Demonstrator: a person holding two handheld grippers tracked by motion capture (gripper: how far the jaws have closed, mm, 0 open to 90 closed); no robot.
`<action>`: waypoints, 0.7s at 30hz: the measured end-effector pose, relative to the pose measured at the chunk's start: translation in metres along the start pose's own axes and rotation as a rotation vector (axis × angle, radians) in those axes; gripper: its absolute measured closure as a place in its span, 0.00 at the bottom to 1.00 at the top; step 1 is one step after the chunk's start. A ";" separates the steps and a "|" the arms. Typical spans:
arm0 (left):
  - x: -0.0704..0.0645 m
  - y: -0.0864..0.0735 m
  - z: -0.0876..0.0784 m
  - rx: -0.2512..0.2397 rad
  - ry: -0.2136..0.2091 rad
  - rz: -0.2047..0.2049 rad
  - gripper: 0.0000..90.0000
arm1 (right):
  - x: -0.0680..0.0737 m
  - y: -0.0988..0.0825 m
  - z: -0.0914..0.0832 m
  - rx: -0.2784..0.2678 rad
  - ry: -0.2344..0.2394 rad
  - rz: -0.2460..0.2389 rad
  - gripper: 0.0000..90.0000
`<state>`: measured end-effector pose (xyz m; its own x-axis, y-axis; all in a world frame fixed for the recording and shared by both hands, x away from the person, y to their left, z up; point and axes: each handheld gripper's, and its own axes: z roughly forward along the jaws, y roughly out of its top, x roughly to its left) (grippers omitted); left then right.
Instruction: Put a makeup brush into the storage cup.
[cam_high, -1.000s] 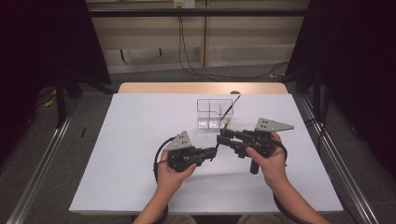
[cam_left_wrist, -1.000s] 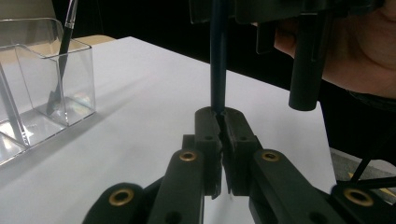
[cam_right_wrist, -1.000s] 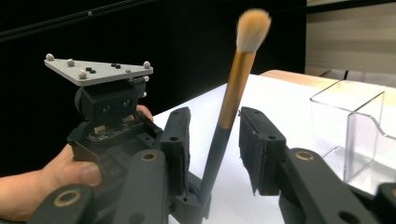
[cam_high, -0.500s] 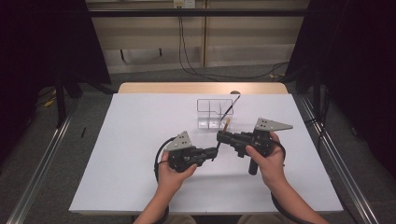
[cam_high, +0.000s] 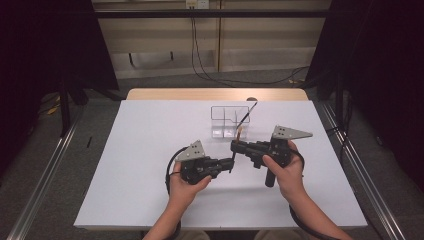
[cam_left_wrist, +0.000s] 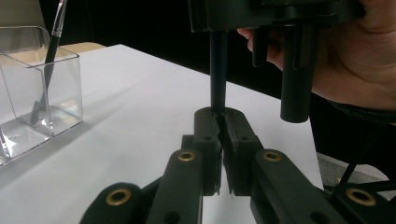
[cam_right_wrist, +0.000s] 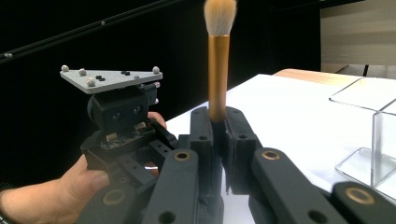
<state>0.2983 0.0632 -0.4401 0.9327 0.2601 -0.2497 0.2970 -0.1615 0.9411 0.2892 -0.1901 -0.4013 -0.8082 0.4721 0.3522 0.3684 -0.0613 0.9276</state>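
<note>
A makeup brush with a black handle (cam_left_wrist: 218, 70), gold ferrule (cam_right_wrist: 218, 70) and pale bristles (cam_right_wrist: 219, 16) stands nearly upright between my two grippers over the middle of the white table (cam_high: 150, 150). My left gripper (cam_high: 231, 164) is shut on the lower handle, seen between its jaws in the left gripper view (cam_left_wrist: 221, 114). My right gripper (cam_high: 235, 146) is shut on the brush at the ferrule's base, just above the left one (cam_right_wrist: 219, 114). In the high view the bristles (cam_high: 240, 130) poke up beside the right gripper's tip.
A clear divided organizer (cam_high: 230, 120) stands just behind the grippers, with a thin dark brush (cam_high: 246, 114) leaning in its right compartment. The table's wooden far edge (cam_high: 215, 94) lies beyond it. Dark curtains flank the table.
Both hands have stayed in place with the brush between the grippers; nothing else on the table has moved.
</note>
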 end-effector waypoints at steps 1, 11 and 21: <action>0.000 0.000 0.000 -0.001 -0.003 -0.001 0.94 | 0.000 0.000 0.000 0.000 0.001 -0.001 0.93; -0.001 0.003 -0.004 -0.019 -0.012 -0.002 0.79 | 0.004 0.001 0.001 0.006 0.013 -0.017 0.93; 0.003 0.005 -0.012 -0.064 -0.021 -0.007 0.59 | 0.003 0.003 0.000 0.000 0.012 -0.023 0.93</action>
<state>0.2998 0.0742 -0.4331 0.9348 0.2412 -0.2606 0.2908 -0.0988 0.9517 0.2882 -0.1891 -0.3977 -0.8219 0.4626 0.3323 0.3497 -0.0506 0.9355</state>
